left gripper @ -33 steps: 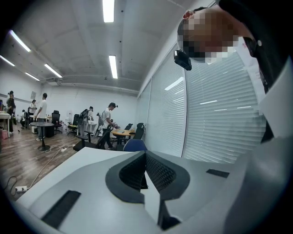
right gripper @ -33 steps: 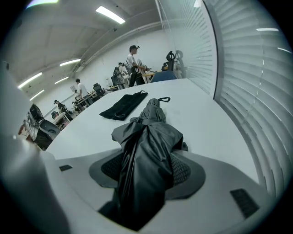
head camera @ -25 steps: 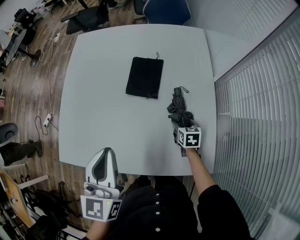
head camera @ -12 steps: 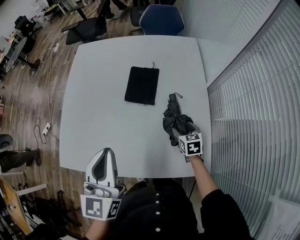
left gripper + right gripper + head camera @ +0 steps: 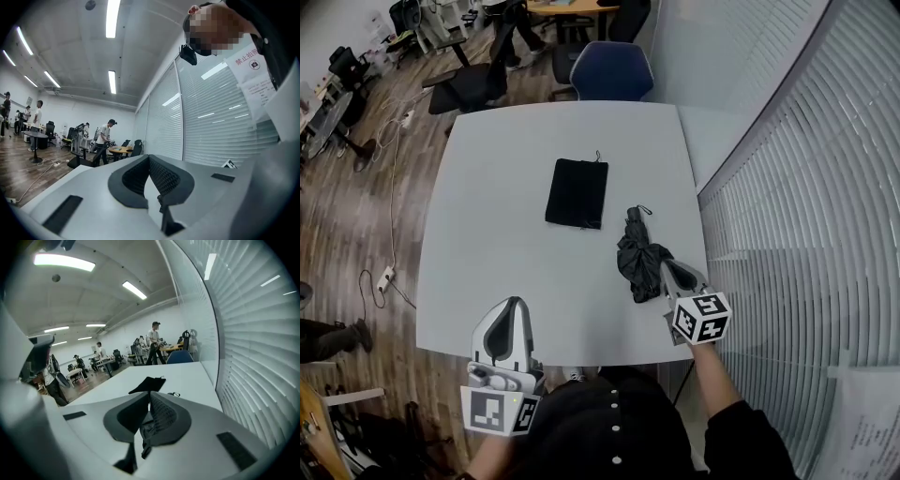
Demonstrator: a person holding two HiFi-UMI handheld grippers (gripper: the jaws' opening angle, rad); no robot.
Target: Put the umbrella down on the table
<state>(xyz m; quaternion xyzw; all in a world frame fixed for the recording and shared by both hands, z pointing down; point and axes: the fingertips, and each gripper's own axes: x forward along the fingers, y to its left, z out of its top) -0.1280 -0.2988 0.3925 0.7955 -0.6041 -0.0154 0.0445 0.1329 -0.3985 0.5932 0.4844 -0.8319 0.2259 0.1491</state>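
Note:
The folded black umbrella lies on the white table near its right edge, its strap toward the far side. My right gripper hovers just right of the umbrella's near end, raised off it. Its jaws have just been closing and now stand shut with nothing between them, as the right gripper view also shows. My left gripper is held at the table's near edge, far from the umbrella, jaws shut and empty.
A flat black pouch lies mid-table, also seen past the right jaws. A blue chair stands at the far edge. A blinds-covered glass wall runs close along the right. People and desks fill the room's far side.
My right gripper let go of the umbrella's near end, rose and drew back toward me, and its jaws closed empty. The umbrella stays on the table. The left gripper barely moved.

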